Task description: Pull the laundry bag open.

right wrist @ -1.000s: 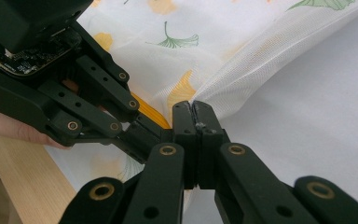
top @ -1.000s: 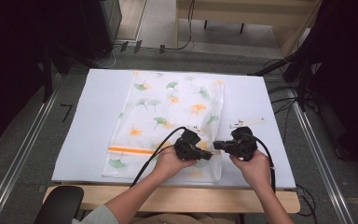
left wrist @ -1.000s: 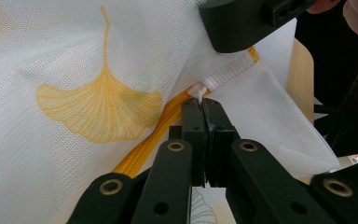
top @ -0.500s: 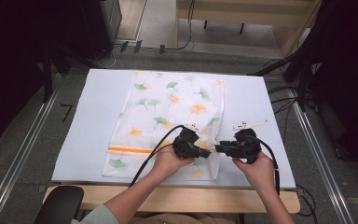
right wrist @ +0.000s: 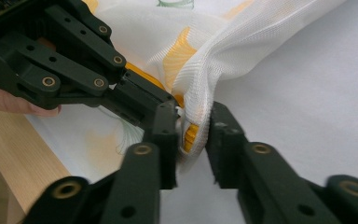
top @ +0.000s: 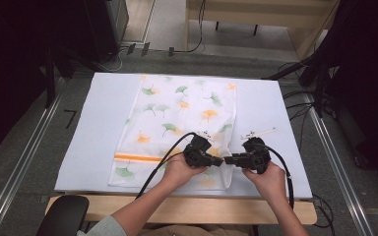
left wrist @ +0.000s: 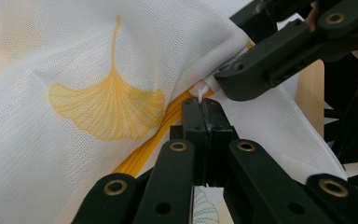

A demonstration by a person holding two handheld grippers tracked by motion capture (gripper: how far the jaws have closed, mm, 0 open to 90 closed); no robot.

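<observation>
My left gripper [left wrist: 206, 122] pinches the small white zipper pull [left wrist: 200, 93] on the white leaf-print mesh bag [left wrist: 74, 70]; my right gripper [left wrist: 230, 79] alongside, touching the mesh.

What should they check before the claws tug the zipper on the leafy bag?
1. Left claw shut on the white zipper pull: ok.
2. Right claw around the bag corner at the orange zipper; its jaws have just been closing: ok.
3. Right claw's pads pressing firmly: cannot tell.
4. Bag lying flat on the table beyond the claws: ok.
5. Zipper track free of snags: cannot tell.
</observation>
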